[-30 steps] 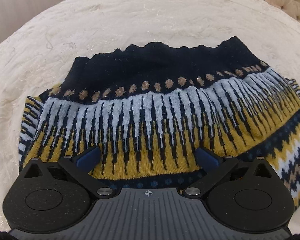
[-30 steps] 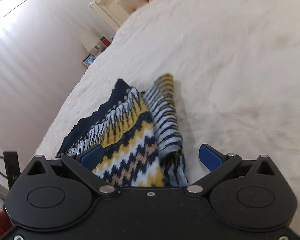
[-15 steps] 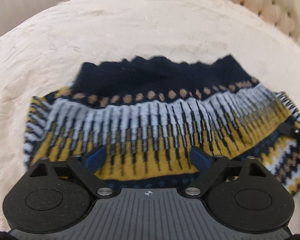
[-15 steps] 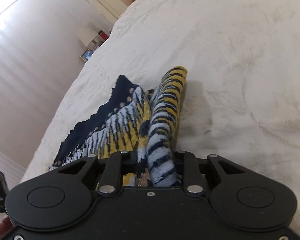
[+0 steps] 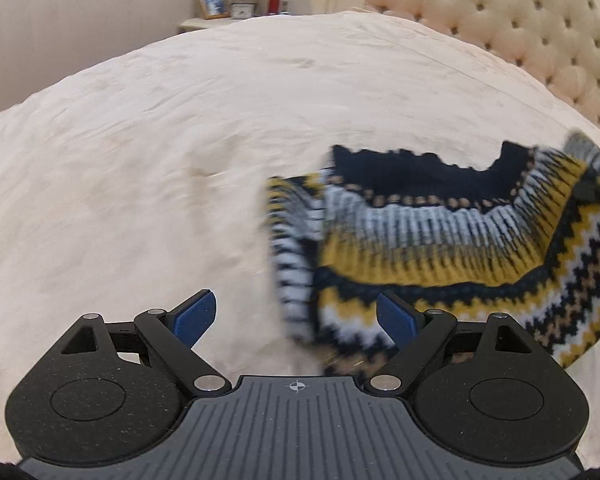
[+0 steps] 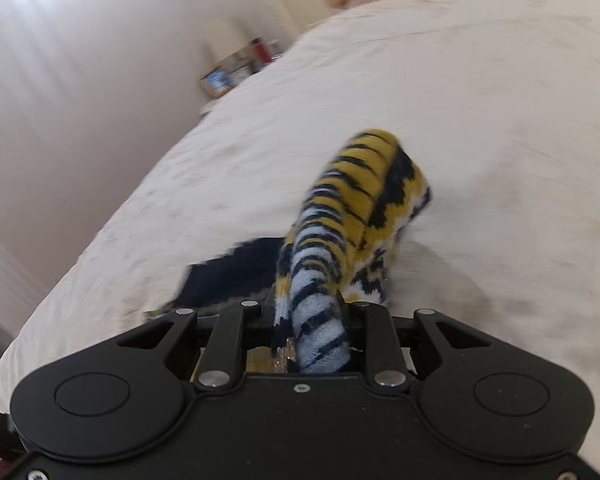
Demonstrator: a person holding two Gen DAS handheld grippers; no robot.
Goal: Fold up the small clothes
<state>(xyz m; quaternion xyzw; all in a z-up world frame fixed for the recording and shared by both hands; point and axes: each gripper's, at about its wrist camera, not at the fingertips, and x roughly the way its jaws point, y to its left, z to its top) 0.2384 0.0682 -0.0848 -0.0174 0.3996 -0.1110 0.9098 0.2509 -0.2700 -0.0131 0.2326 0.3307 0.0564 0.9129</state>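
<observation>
A small knitted sweater [image 5: 440, 240] with navy, yellow, white and tan patterns lies on the cream bed cover [image 5: 160, 140], to the right in the left wrist view. My left gripper [image 5: 296, 316] is open and empty, its blue pads [image 5: 194, 316] just above the cover, the right pad at the sweater's near edge. My right gripper [image 6: 312, 320] is shut on a striped fold of the sweater [image 6: 340, 232] and holds it raised off the bed. The right gripper's tip shows in the left wrist view at the sweater's far right [image 5: 592, 190].
A tufted cream headboard [image 5: 520, 20] stands at the back right. A nightstand [image 5: 216, 22] with a picture frame, lamp and red bottle stands beyond the bed's far edge. A pale wall [image 6: 80, 100] runs along the left.
My right gripper closed on the sweater's striped edge and lifted it. The left gripper moved left off the sweater, which now sits to its right.
</observation>
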